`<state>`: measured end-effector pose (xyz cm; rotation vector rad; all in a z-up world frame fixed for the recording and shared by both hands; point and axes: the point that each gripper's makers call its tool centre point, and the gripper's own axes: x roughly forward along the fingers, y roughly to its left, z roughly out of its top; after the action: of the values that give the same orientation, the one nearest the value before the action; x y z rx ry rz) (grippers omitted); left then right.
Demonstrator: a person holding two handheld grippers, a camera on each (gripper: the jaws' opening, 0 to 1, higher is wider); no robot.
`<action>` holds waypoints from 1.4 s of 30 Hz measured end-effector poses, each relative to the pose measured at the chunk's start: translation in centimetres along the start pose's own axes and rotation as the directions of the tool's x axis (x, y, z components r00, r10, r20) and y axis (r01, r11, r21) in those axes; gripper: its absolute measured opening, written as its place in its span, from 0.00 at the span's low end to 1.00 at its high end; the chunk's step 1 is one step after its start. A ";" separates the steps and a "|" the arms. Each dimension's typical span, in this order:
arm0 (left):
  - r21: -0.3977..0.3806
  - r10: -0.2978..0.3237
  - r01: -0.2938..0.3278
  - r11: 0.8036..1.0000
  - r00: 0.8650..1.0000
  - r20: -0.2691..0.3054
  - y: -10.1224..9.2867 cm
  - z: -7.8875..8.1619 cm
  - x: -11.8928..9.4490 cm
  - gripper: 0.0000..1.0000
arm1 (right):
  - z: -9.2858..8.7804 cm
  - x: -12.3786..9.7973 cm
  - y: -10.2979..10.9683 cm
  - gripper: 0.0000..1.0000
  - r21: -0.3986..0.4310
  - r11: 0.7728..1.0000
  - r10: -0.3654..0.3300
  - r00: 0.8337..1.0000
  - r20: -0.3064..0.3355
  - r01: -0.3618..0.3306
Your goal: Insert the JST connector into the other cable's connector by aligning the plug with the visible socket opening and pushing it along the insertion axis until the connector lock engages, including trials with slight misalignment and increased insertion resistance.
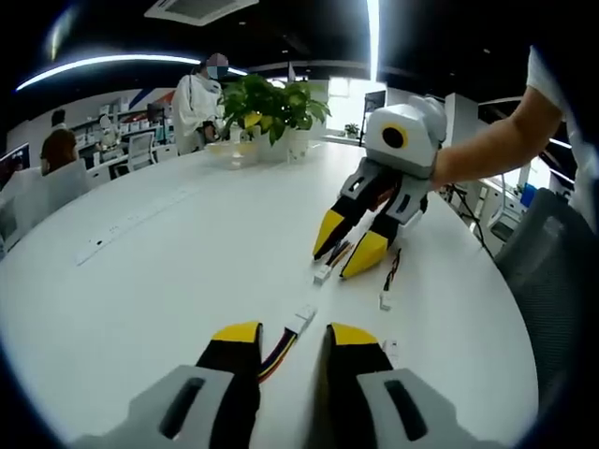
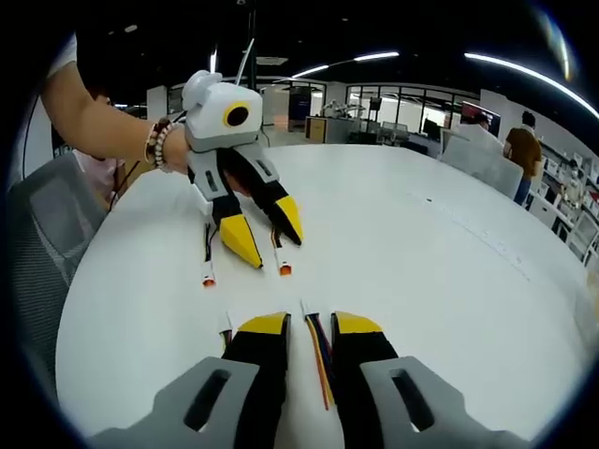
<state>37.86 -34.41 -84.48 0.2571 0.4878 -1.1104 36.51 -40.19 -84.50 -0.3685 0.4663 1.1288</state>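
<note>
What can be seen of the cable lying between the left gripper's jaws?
The cable is a short ribbon of thin coloured wires, red, yellow and dark, ending in a small white connector that looks like plastic. It lies flat on the white table, running between the jaws of the left gripper, connector end pointing away from the camera. The jaws stand apart on either side, not clamped on it.

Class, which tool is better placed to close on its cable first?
Probably right. The right tool is open with the right-hand cable centred between its jaws; the left-hand cable slants toward one jaw of the left tool.
</note>
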 end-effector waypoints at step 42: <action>0.086 -0.109 0.110 0.990 0.994 -0.017 -1.8 -0.4 -0.4 0.01 | 0.1 -0.8 2.1 0.00 -0.136 0.972 0.187 0.981 -0.052 -0.192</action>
<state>36.01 -34.67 -84.54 0.3158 0.4698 -1.2394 34.29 -39.90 -84.08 -0.4776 0.4645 1.3467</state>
